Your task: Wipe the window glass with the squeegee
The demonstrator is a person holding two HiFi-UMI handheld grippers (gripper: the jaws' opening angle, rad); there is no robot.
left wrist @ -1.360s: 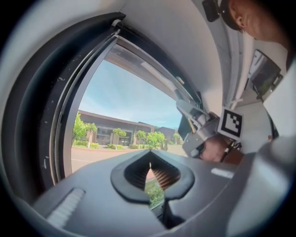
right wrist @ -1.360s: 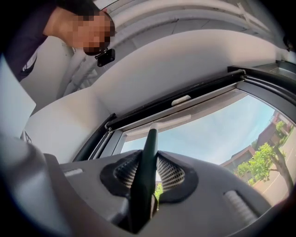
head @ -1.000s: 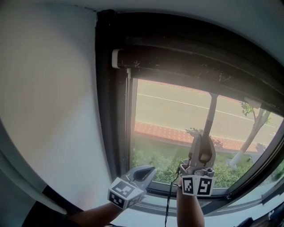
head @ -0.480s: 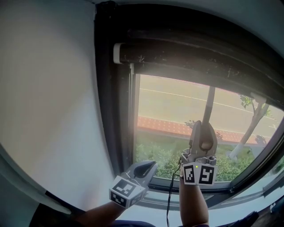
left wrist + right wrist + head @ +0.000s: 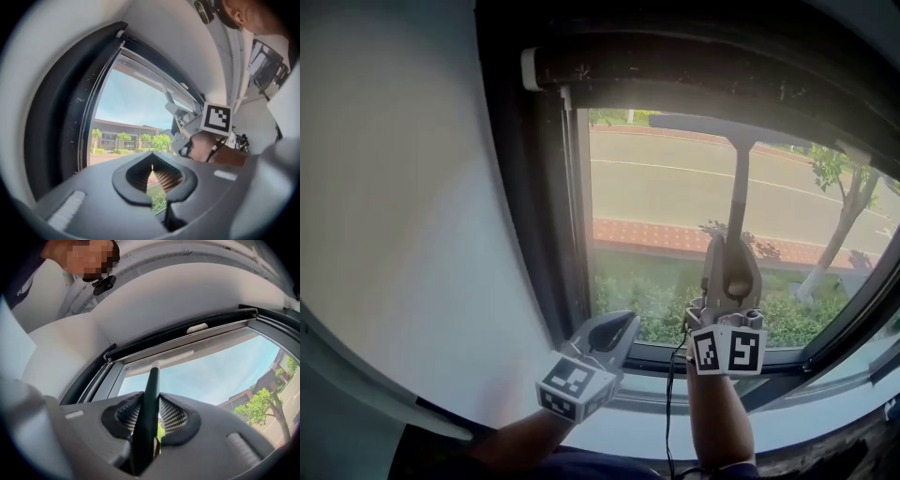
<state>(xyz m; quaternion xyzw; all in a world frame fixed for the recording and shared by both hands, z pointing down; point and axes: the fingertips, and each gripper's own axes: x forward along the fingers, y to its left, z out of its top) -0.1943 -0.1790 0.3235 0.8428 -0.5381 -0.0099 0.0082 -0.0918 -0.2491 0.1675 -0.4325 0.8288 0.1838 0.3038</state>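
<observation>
Squeegee (image 5: 738, 178) against window glass (image 5: 647, 202)

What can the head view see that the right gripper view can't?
Only the head view shows the left gripper and the red brick strip outside. Only the right gripper view shows blue sky, a building and the person overhead. Both show the squeegee, its handle shut in the right gripper, with the blade high on the window glass.
</observation>
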